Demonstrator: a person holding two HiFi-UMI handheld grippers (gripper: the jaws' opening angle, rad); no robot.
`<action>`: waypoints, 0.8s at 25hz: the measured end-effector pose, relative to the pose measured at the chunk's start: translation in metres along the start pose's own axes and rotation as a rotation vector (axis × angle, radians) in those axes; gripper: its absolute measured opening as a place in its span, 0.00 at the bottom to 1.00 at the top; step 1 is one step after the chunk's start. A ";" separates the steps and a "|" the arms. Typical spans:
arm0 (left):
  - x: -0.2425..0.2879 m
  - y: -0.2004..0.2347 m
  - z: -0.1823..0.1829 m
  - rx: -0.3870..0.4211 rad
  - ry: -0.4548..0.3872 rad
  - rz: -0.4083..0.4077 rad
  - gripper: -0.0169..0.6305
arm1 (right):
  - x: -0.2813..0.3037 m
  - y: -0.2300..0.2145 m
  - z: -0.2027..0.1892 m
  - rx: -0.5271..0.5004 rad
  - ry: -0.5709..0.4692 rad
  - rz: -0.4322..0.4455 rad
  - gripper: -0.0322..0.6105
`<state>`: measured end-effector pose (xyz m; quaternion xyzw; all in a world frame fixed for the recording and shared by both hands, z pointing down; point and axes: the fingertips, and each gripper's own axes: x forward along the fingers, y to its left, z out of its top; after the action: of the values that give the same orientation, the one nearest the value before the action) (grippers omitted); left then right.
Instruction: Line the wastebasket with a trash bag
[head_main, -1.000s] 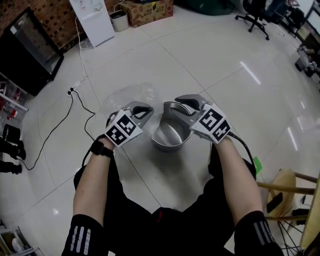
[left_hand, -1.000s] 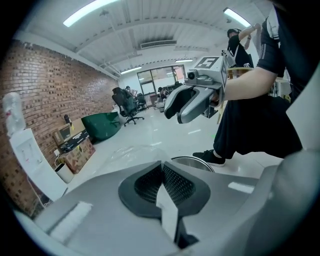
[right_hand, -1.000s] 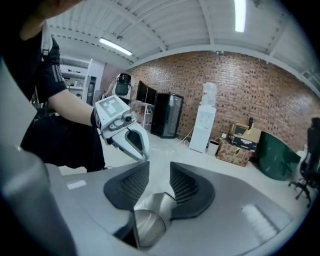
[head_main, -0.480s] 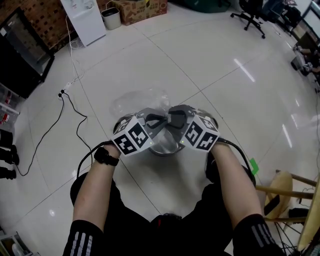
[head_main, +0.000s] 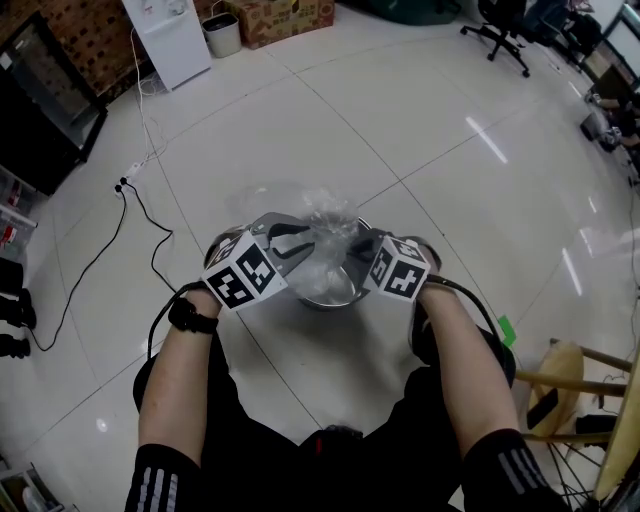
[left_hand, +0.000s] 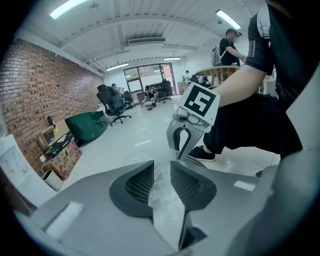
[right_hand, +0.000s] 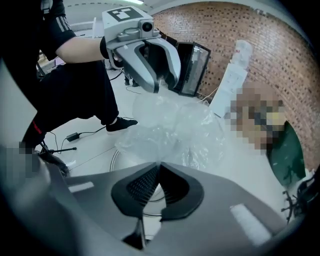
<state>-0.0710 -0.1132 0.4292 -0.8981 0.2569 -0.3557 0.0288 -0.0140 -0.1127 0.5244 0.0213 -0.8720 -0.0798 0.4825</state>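
Over the wastebasket (head_main: 326, 298), the right hand-held gripper (head_main: 352, 262) has just clenched on the trash bag (head_main: 330, 213). At 9 o'clock, the left hand-held gripper (head_main: 300, 240) has just loosened around it, probably to regrip.

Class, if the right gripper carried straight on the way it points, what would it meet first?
The right gripper meets the bag first: its shut fingers seem to nip the film. Just behind is probably the bin, though depth is unclear.
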 end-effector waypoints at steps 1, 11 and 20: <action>-0.002 0.004 -0.006 -0.011 0.016 0.009 0.18 | 0.000 0.001 -0.004 0.007 0.008 0.006 0.06; 0.009 0.018 -0.112 -0.182 0.349 0.033 0.42 | 0.020 0.015 -0.045 0.046 0.118 0.075 0.06; 0.002 0.010 -0.156 -0.379 0.502 -0.005 0.31 | 0.026 0.014 -0.039 0.038 0.118 0.074 0.06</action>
<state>-0.1766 -0.1021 0.5445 -0.7722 0.3155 -0.5123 -0.2046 0.0057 -0.1067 0.5689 0.0030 -0.8436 -0.0442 0.5352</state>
